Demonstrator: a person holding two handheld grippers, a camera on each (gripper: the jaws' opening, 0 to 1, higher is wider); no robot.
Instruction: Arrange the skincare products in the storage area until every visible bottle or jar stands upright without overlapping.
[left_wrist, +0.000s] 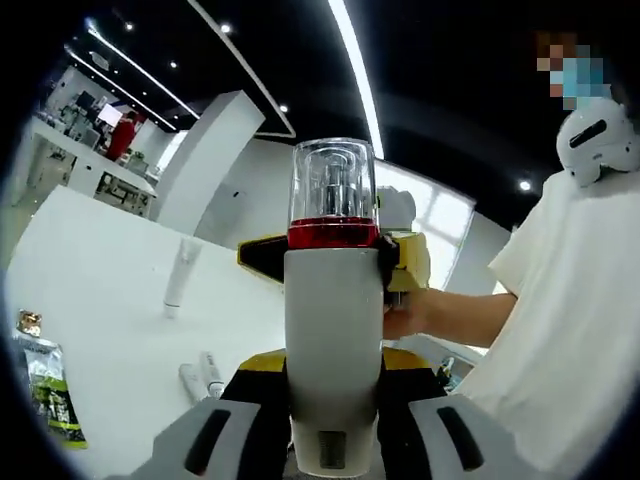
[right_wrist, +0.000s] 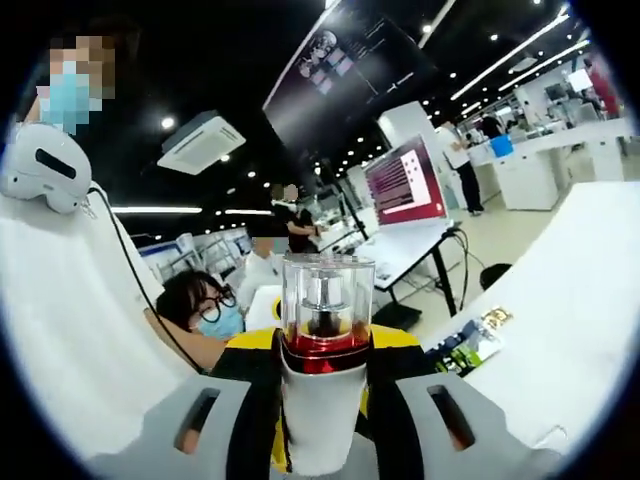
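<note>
Left gripper view: the pump bottle (left_wrist: 333, 330) stands lengthwise between the left gripper (left_wrist: 333, 450) jaws, closed on it, clear cap toward 12 o'clock — the right gripper (left_wrist: 400, 262) grips its neck. White tubes (left_wrist: 200, 375) lie at 8 o'clock on the table (left_wrist: 90, 290).

Black ceiling (left_wrist: 450, 70) with long light strips (left_wrist: 355, 70) running 12 to 6 o'clock, plus recessed spots. White slanted column (left_wrist: 205, 160) at 10 o'clock. Right gripper view: wall-mounted screen (right_wrist: 405, 182) at 1 o'clock, white counters (right_wrist: 545, 165) at 2 o'clock, ceiling air-conditioning unit (right_wrist: 200, 142) at 11 o'clock.
</note>
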